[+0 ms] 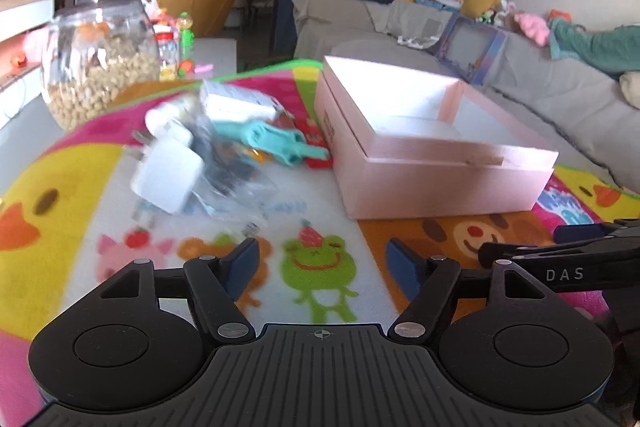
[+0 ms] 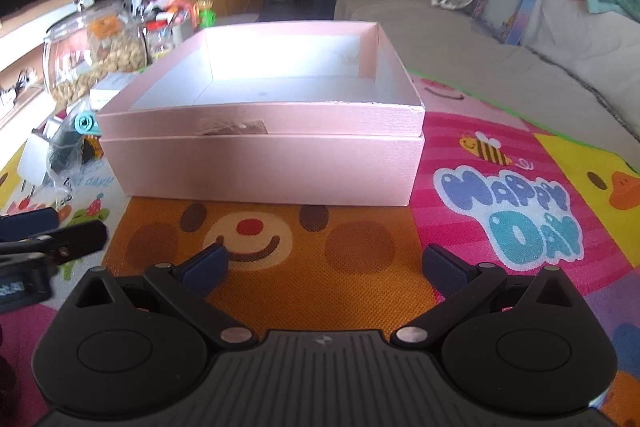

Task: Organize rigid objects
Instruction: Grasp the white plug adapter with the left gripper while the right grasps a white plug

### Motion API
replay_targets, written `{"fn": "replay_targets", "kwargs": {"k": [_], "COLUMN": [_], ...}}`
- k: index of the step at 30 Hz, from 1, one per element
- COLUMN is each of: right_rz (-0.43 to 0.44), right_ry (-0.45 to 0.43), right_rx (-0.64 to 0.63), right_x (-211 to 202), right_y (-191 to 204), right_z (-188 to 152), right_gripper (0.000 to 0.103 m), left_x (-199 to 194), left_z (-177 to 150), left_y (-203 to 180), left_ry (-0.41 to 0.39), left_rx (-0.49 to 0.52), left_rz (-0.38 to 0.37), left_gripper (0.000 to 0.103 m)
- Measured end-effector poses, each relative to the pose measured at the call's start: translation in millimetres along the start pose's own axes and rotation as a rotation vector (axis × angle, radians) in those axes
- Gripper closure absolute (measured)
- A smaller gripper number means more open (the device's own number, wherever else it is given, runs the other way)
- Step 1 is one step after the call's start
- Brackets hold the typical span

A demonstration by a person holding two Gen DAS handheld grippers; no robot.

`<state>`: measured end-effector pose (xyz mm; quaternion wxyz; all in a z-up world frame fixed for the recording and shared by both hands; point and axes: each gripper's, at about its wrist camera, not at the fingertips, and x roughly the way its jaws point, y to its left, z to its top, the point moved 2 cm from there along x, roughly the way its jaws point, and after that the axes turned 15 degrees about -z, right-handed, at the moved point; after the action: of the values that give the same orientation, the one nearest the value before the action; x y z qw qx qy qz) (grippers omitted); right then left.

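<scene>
An open pink box [image 1: 420,163] stands on the cartoon play mat [image 1: 320,267], its white inside bare. Left of it lies a blurred pile: a white charger [image 1: 166,179], a clear plastic bag [image 1: 228,171], a teal clip-like tool [image 1: 272,139], a small white box [image 1: 236,103] and something red [image 1: 316,143]. My left gripper [image 1: 322,263] is open over the mat in front of the pile, nothing between its pads. My right gripper [image 2: 326,263] is open before the pink box [image 2: 260,155], holding nothing. The pile's white charger [image 2: 36,155] shows at the far left of the right wrist view.
A glass jar of nuts [image 1: 100,63] stands behind the pile, with bottles and small toys [image 1: 182,43] beyond it. A grey sofa [image 1: 540,95] with cushions and toys runs along the right. The right gripper's fingers [image 1: 520,253] reach in beside my left one.
</scene>
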<state>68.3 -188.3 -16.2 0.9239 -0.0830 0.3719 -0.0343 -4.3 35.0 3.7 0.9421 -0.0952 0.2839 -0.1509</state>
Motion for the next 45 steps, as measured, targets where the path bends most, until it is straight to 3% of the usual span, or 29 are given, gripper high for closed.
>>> {"fn": "replay_targets", "kwargs": {"k": [3, 5, 10, 12, 13, 15, 17, 19, 21, 26, 30, 36, 38, 42, 43, 45], "right_rz": [-0.008, -0.003, -0.022, -0.005, 0.019, 0.083, 0.145, 0.186, 0.217, 0.265, 0.368, 0.553, 0.563, 0.562, 0.562, 0.553], "right_ry": [0.033, 0.047, 0.067, 0.053, 0.026, -0.087, -0.205, -0.317, -0.394, -0.501, -0.445, -0.255, -0.188, -0.048, -0.019, -0.015], "right_rx": [-0.006, -0.009, -0.054, -0.117, -0.148, -0.181, -0.225, -0.271, -0.334, -0.498, -0.533, -0.433, -0.414, -0.403, -0.415, -0.439], "right_x": [2.1, 3.0, 2.4, -7.2, -15.3, -41.1, -65.5, -85.5, -96.7, -99.1, -84.7, -55.3, -38.9, -1.4, 4.7, 4.2], "right_y": [1.2, 0.7, 5.6, 15.1, 20.6, 28.6, 37.0, 48.7, 65.3, 121.5, 161.1, 211.7, 226.9, 253.6, 258.6, 261.5], "right_z": [5.5, 6.8, 11.9, 19.0, 22.5, 30.6, 38.6, 46.9, 53.2, 64.6, 75.6, 99.7, 106.2, 111.8, 110.4, 106.7], "right_gripper": [0.0, 0.0, 0.0, 0.01, 0.021, 0.022, 0.022, 0.022, 0.021, 0.021, 0.021, 0.024, 0.035, 0.046, 0.054, 0.061], "left_x": [-23.0, -25.9, -5.8, 3.5, 7.0, 10.6, 8.1, 3.5, -3.3, -31.0, -47.6, -35.0, -36.8, -40.2, -40.8, -43.3], "left_z": [15.1, 26.8, 37.5, 39.4, 39.3, 40.8, 39.9, 36.9, 33.3, 24.2, 19.2, 12.3, 11.4, 8.8, 8.3, 7.9], "left_y": [21.3, 45.5, 85.2, 91.1, 93.4, 97.6, 99.3, 101.1, 102.7, 105.5, 109.6, 127.1, 131.8, 136.2, 137.0, 138.0], "left_ry": [-0.07, -0.044, 0.049, 0.044, 0.037, 0.02, -0.015, -0.03, -0.043, 0.01, 0.09, 0.07, 0.046, 0.023, 0.019, 0.011], "left_rx": [0.08, 0.09, 0.048, 0.027, 0.015, 0.003, 0.014, 0.026, 0.017, 0.063, 0.08, -0.023, -0.054, -0.1, -0.108, -0.122], "left_rz": [0.086, 0.121, 0.082, 0.077, 0.065, 0.04, 0.033, 0.025, -0.005, -0.006, -0.048, -0.062, -0.074, -0.093, -0.095, -0.097], "left_gripper": [0.027, 0.027, 0.028, 0.026, 0.026, 0.028, 0.043, 0.066, 0.079, 0.077, 0.074, 0.068, 0.068, 0.068, 0.068, 0.068]}}
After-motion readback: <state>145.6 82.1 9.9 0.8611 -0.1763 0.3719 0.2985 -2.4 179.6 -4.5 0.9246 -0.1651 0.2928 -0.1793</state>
